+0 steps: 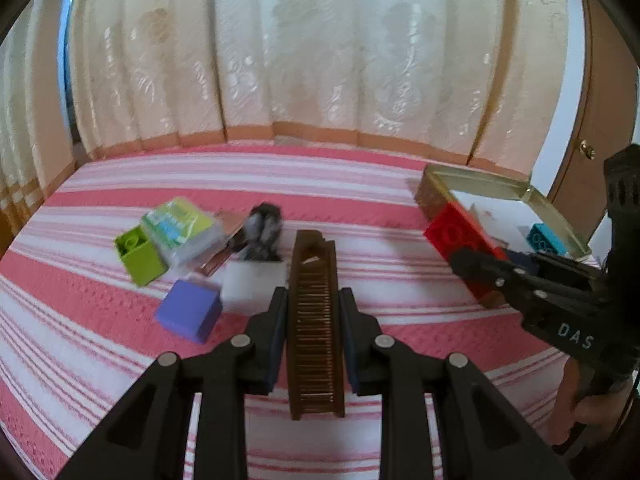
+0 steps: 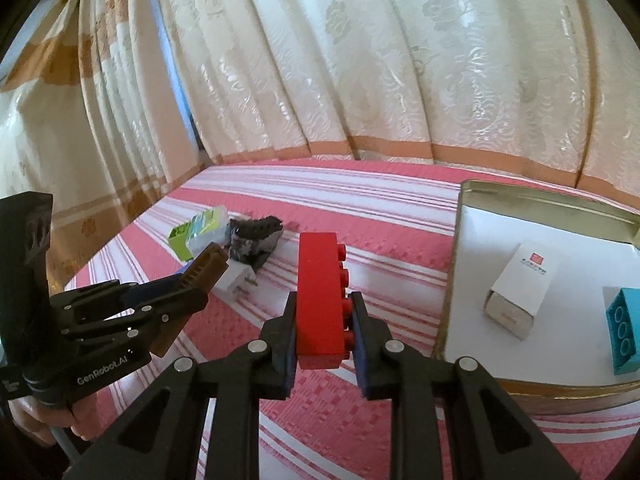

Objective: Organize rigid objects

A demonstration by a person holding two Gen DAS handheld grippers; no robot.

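My left gripper (image 1: 314,300) is shut on a brown comb (image 1: 316,320) and holds it above the striped bedspread; it also shows in the right wrist view (image 2: 200,276). My right gripper (image 2: 324,304) is shut on a long red brick (image 2: 320,296), held just left of the open tin box (image 2: 456,264); the brick shows in the left wrist view (image 1: 460,240) too. Inside the tin lie a white carton (image 2: 520,292) and a teal brick (image 2: 624,328).
On the bedspread (image 1: 360,184) lie a green brick (image 1: 140,256), a green-labelled clear pack (image 1: 180,228), a purple block (image 1: 190,312), a white plug adapter (image 1: 252,284), a black clip (image 1: 262,232) and a flat copper-coloured item (image 1: 224,256). Curtains hang behind.
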